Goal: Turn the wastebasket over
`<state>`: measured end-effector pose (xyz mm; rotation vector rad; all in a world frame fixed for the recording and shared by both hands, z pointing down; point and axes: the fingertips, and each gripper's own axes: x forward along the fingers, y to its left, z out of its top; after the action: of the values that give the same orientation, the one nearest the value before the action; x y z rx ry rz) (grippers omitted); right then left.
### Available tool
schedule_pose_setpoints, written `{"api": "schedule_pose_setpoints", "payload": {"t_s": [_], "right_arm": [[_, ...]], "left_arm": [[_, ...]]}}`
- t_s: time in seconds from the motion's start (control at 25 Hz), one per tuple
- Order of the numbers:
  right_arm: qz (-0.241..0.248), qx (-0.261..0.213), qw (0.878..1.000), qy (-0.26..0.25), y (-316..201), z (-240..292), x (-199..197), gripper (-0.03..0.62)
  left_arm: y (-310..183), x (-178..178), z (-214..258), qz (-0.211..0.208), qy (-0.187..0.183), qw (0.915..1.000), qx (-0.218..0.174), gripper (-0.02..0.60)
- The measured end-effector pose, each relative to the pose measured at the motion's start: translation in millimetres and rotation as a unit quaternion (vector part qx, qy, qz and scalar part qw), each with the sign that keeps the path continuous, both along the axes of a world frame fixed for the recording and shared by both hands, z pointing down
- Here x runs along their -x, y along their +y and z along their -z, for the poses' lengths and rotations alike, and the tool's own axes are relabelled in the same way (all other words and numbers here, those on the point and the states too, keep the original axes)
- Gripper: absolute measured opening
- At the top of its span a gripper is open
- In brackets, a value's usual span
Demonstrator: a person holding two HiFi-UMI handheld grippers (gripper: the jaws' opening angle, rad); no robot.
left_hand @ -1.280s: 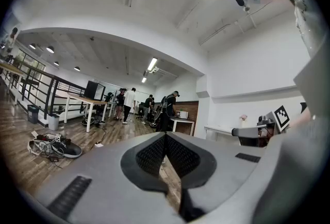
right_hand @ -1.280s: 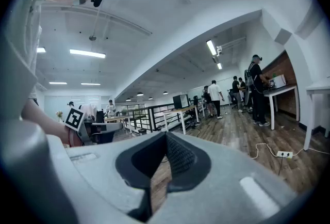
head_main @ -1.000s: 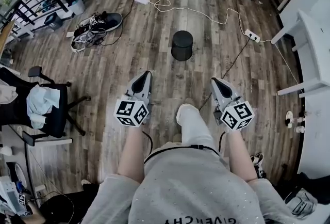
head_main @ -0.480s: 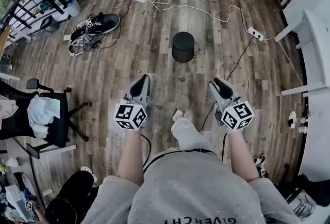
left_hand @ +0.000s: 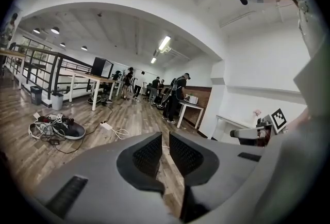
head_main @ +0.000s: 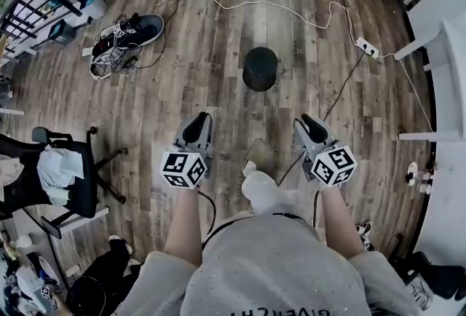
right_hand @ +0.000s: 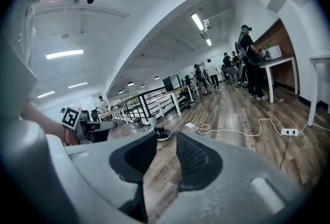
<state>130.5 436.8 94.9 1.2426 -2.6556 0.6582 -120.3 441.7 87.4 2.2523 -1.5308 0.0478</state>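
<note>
The black wastebasket (head_main: 260, 68) stands on the wooden floor ahead of me, a round drum with a flat dark top. Both grippers hang well short of it, pointing toward it. My left gripper (head_main: 197, 123) is to its near left. Its jaws have just been opening and now show a narrow slit with only floor behind it (left_hand: 165, 139). My right gripper (head_main: 310, 123) is to the basket's near right. Its jaws have also just been opening and stand wider apart, empty (right_hand: 166, 141). The basket is hidden in both gripper views.
A white cable (head_main: 291, 12) runs to a power strip (head_main: 367, 49) behind and right of the basket. Shoes and tangled cords (head_main: 125, 34) lie far left. An office chair (head_main: 65, 172) stands at my left, white furniture (head_main: 444, 52) at my right. Several people stand at distant desks (left_hand: 175, 96).
The person has stepped forward, so the floor and the basket have slid slightly closer. Both grippers moved along with the body and sit a little lower. The right jaws have spread apart.
</note>
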Motion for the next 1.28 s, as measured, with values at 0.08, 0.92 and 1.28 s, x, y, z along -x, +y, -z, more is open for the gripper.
{"api": "schedule_pose_setpoints", "payload": {"t_s": [0.08, 0.92, 1.28], "right_arm": [[-0.006, 0.013, 1.000, -0.002, -19.9, -9.3, 1.4, 0.104], [-0.009, 0.093, 0.996, 0.001, -168.2, -96.9, 16.1, 0.114], [-0.040, 0.135, 0.990, -0.009, -225.4, -134.9, 13.8, 0.115]], "left_arm": [[-18.8, 2.7, -8.8, -0.001, 0.002, 0.9999, 0.012, 0.049], [-172.9, 17.9, -93.0, 0.001, 0.033, 0.9960, 0.084, 0.069], [-241.3, 9.1, -136.3, -0.020, 0.041, 0.9926, 0.112, 0.069]]}}
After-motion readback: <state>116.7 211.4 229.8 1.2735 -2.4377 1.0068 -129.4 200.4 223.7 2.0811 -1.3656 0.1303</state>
